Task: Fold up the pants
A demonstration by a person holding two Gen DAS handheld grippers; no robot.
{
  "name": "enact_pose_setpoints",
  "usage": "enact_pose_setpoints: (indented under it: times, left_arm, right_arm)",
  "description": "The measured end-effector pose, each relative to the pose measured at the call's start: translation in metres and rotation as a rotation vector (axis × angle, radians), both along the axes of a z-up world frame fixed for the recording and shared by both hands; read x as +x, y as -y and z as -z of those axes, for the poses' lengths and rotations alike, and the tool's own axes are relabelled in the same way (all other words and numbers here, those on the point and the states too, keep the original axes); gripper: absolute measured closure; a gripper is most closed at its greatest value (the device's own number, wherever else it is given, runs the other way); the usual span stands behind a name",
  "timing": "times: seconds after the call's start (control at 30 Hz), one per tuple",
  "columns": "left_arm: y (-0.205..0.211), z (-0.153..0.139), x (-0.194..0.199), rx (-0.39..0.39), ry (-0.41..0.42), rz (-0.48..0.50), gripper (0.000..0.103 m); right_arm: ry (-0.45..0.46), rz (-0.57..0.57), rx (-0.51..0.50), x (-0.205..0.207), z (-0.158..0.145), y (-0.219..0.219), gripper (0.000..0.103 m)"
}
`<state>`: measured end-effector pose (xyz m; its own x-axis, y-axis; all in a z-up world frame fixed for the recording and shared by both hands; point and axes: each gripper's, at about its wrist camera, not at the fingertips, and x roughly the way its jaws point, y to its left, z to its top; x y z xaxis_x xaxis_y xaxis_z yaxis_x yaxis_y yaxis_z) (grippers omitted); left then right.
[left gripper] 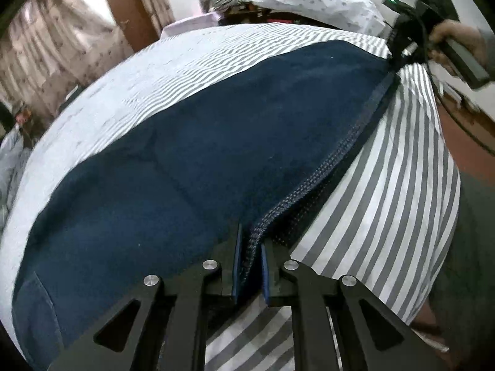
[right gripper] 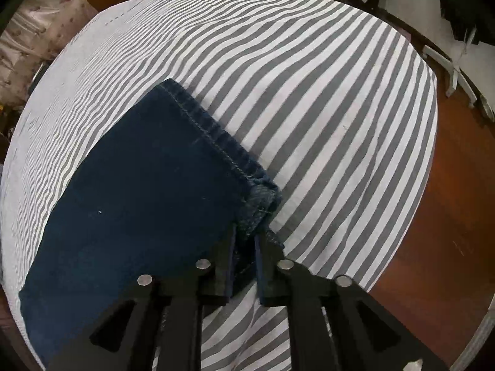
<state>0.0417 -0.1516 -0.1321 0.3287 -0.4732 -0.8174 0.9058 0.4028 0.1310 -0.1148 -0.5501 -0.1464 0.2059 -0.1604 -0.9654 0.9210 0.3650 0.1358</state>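
Both tools — left (left gripper: 250, 247), right (right gripper: 246, 241) — pinch the pants (left gripper: 185, 160) on a striped bedsheet (right gripper: 309, 92).

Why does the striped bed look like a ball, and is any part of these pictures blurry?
Both views: fisheye lenses bulge the striped sheet and darken the corners. Left wrist view: the curtains and the person's hand are smeared; the jeans seam is sharper. Right wrist view: crisp hem stitching, soft even light, no glare.
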Motion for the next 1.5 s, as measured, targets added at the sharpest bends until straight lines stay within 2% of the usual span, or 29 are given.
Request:
enact_pose_setpoints:
  times: [0.03, 0.07, 0.1, 0.13, 0.23, 0.3, 0.43, 0.5, 0.6, 0.7, 0.77, 0.87, 0.93, 1.0, 1.1, 1.2, 1.33, 1.47, 1.5]
  left_arm:
    - [0.000, -0.002, 0.002, -0.002, -0.019, -0.012, 0.089]
    - [-0.001, -0.007, 0.004, -0.009, -0.053, -0.027, 0.088]
    - [-0.004, -0.012, 0.006, -0.026, -0.083, -0.034, 0.085]
    - [-0.007, -0.017, 0.008, -0.045, -0.102, -0.036, 0.083]
    - [-0.024, -0.038, 0.013, -0.129, -0.181, -0.046, 0.081]
    - [-0.031, -0.049, 0.016, -0.176, -0.195, -0.048, 0.081]
    - [-0.035, -0.060, 0.031, -0.245, -0.233, -0.114, 0.081]
    - [-0.026, -0.052, 0.038, -0.233, -0.229, -0.161, 0.081]
    - [-0.011, -0.027, 0.033, -0.150, -0.236, -0.147, 0.081]
    - [-0.005, 0.001, 0.021, -0.090, -0.255, -0.140, 0.081]
    - [-0.009, 0.004, 0.014, -0.118, -0.222, -0.152, 0.081]
    - [-0.010, 0.003, 0.022, -0.120, -0.275, -0.173, 0.081]
    - [-0.018, -0.003, 0.030, -0.137, -0.304, -0.198, 0.081]
    - [-0.028, -0.017, 0.038, -0.171, -0.255, -0.228, 0.081]
    - [-0.047, -0.032, 0.060, -0.185, -0.181, -0.304, 0.080]
    - [-0.071, -0.039, 0.098, -0.189, -0.118, -0.408, 0.078]
    - [-0.099, -0.040, 0.153, -0.180, -0.051, -0.537, 0.078]
    - [-0.121, -0.019, 0.198, -0.133, -0.071, -0.607, 0.077]
    - [-0.128, -0.010, 0.204, -0.127, -0.099, -0.625, 0.077]
  right_arm:
    - [0.007, 0.002, 0.001, -0.001, -0.002, 0.000, 0.080]
    - [0.018, 0.018, -0.001, -0.002, -0.007, 0.000, 0.063]
    - [0.015, 0.034, -0.014, -0.005, -0.013, -0.001, 0.057]
    - [0.012, 0.057, -0.042, -0.009, -0.021, -0.001, 0.056]
    - [0.022, 0.027, -0.128, -0.014, -0.046, -0.008, 0.056]
    - [0.032, -0.032, -0.189, -0.006, -0.063, -0.021, 0.056]
    - [0.063, -0.181, -0.198, 0.028, -0.066, -0.043, 0.057]
    - [0.066, -0.220, -0.158, 0.038, -0.055, -0.052, 0.058]
    - [0.008, -0.239, -0.111, 0.049, -0.031, -0.054, 0.059]
    - [-0.052, -0.238, -0.054, 0.044, -0.007, -0.053, 0.059]
    - [-0.046, -0.259, -0.064, 0.044, -0.008, -0.053, 0.059]
    - [-0.086, -0.287, -0.056, 0.054, -0.010, -0.053, 0.058]
    - [-0.082, -0.309, -0.058, 0.065, -0.019, -0.055, 0.058]
    - [-0.045, -0.352, -0.065, 0.087, -0.032, -0.060, 0.058]
    - [0.053, -0.514, -0.021, 0.139, -0.052, -0.090, 0.058]
    - [0.161, -0.678, 0.056, 0.205, -0.067, -0.140, 0.058]
    - [0.262, -0.868, 0.179, 0.287, -0.076, -0.219, 0.058]
    - [0.287, -0.988, 0.338, 0.353, -0.066, -0.286, 0.058]
    - [0.275, -1.012, 0.366, 0.369, -0.060, -0.299, 0.058]
